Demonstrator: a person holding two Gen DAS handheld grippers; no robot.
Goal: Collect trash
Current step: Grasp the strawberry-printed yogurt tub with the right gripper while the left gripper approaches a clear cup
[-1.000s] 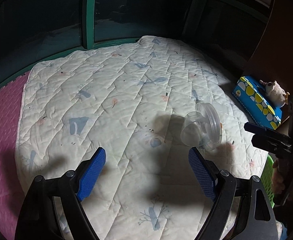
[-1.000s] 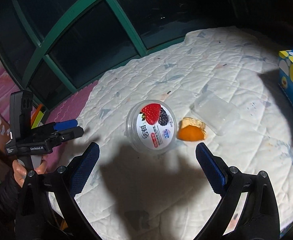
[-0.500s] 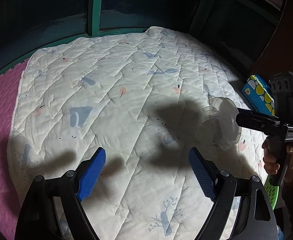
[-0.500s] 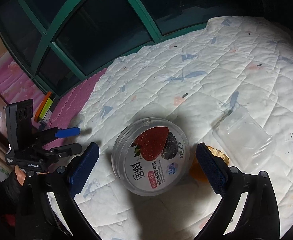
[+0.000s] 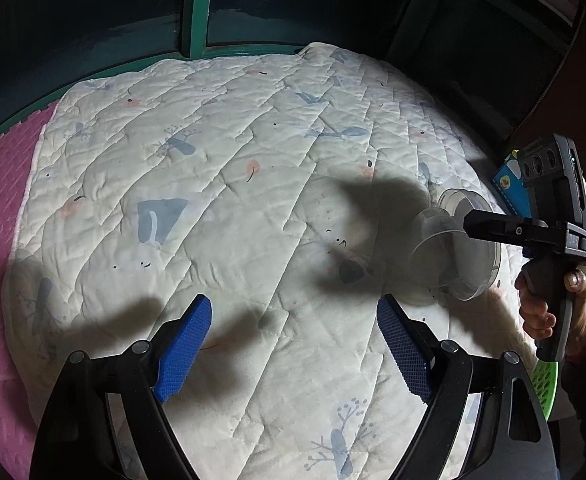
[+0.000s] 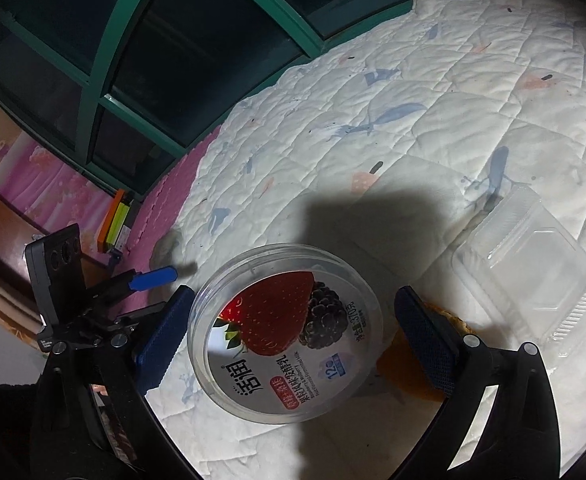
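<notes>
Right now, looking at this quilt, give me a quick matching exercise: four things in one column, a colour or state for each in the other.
Things:
1. yogurt tub
2. orange peel
3. clamshell box
4. left gripper

States:
a. clear, empty, lying on the quilt
b. jaws wide, nothing between them
c. strawberry picture on its lid
d. partly hidden behind a blue pad

Pairs: 1-c, 2-d, 3-a, 4-b

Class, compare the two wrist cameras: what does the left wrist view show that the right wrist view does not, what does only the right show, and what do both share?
Only the left wrist view shows the blue patterned box at the quilt's far right edge and a bare hand gripping the right gripper's handle.

Only the right wrist view shows the yogurt tub's printed strawberry lid, the orange peel, a clear plastic tray and coloured items by the window.

Both show the white quilt, the green window frame, the yogurt tub, and both grippers, jaws open: left gripper, right gripper.
</notes>
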